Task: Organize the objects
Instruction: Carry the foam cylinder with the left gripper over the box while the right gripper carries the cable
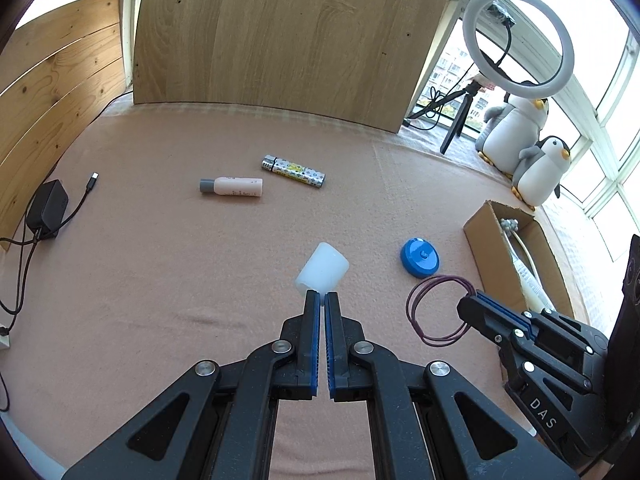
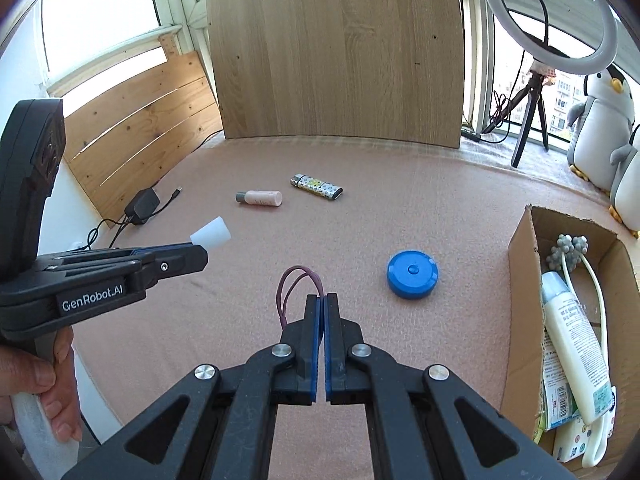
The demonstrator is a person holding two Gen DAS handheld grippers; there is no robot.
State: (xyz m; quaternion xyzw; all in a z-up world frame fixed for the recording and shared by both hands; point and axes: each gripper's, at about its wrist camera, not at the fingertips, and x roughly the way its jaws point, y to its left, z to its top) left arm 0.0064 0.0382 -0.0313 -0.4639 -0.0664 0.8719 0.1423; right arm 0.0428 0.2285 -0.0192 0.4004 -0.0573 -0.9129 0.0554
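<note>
Pink cloth (image 1: 160, 280) covered the counter, with a wooden board (image 1: 288, 36) propped at its far edge and bright windows behind. On the sill side stood a ring light (image 1: 520, 40) on a tripod and two plush penguins (image 1: 532, 148).

Seen from the left wrist camera, the left gripper (image 1: 322, 298) had its fingers clenched on the rim of a small white plastic cup (image 1: 322, 270), held clear of the cloth. From the right wrist camera, the same cup (image 2: 212, 233) stuck out beyond the left gripper's tip, with a person's hand (image 2: 48, 384) wrapped around that gripper's handle.

Fingers of the right gripper (image 2: 322, 300) were likewise pressed together, pinching a purple elastic band (image 2: 292, 288) that looped out to their left.

Still lying on the cloth were a blue round disc (image 2: 412, 274) near the cardboard box (image 2: 520, 280), and, farther back, a pink tube with a grey cap (image 2: 260, 198) just beside a patterned lighter (image 2: 318, 188). Inside the box lay a white bottle (image 2: 572, 340) and some other white items. A black charger with its cable (image 1: 46, 208) sat at the counter's left edge.
</note>
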